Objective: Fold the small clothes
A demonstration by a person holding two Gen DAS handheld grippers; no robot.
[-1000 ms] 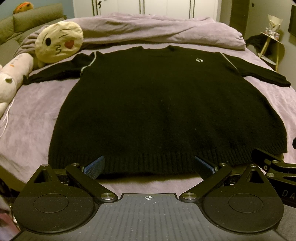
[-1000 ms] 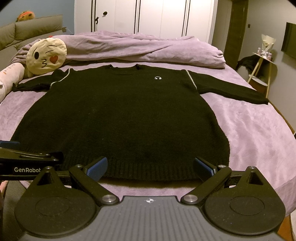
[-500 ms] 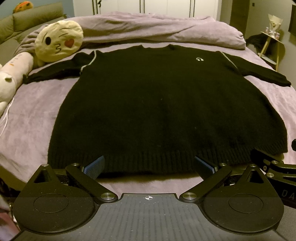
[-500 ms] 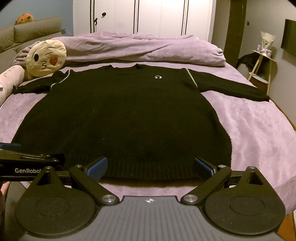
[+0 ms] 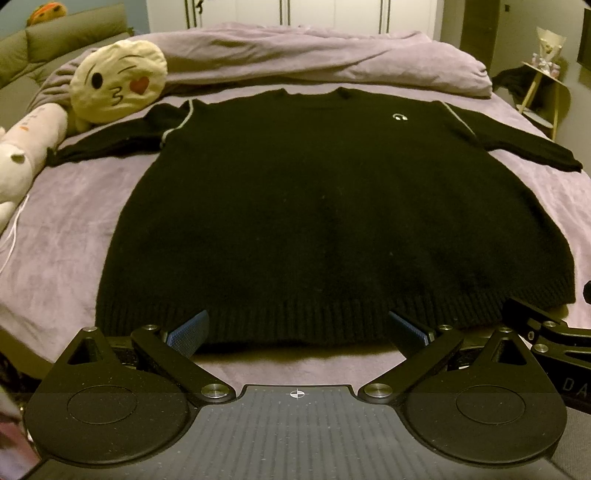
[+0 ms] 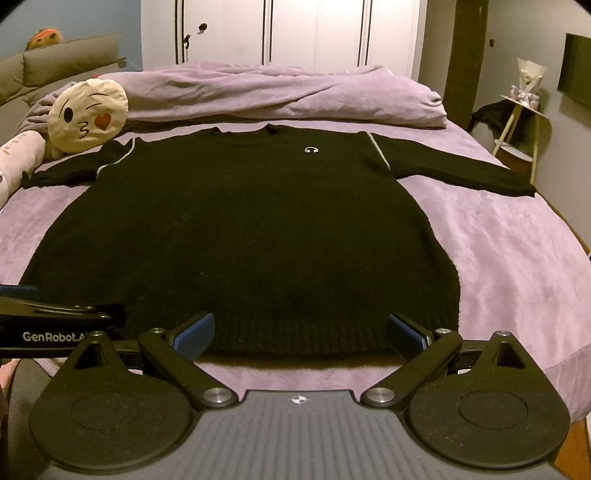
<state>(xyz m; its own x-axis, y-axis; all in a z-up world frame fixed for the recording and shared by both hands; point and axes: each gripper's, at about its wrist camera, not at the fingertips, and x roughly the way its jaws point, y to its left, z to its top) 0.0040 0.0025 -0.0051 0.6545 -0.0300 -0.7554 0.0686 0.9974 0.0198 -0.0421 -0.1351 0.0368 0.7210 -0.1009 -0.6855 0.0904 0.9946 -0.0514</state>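
Black sweater (image 5: pixel 325 221) spread flat on purple bed (image 5: pixel 74 229), sleeves out. Left gripper (image 5: pixel 297 326) and right gripper (image 6: pixel 300 328) spread wide, empty, at hem.

Home bedroom. Evidence: wide bed w/ lilac plush cover (image 6: pixel 498 251), rumpled lilac duvet (image 6: pixel 280 92) at far end, round yellow kiss-emoji cushion (image 6: pixel 88 116), white panelled wardrobe doors (image 6: pixel 314 33) behind, small wooden side stand (image 6: pixel 521 125) by grey wall.

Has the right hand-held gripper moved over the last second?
Yes. In the right wrist view the wardrobe shows more and the sweater sits lower, so the right hand-held gripper rose or tilted up slightly.
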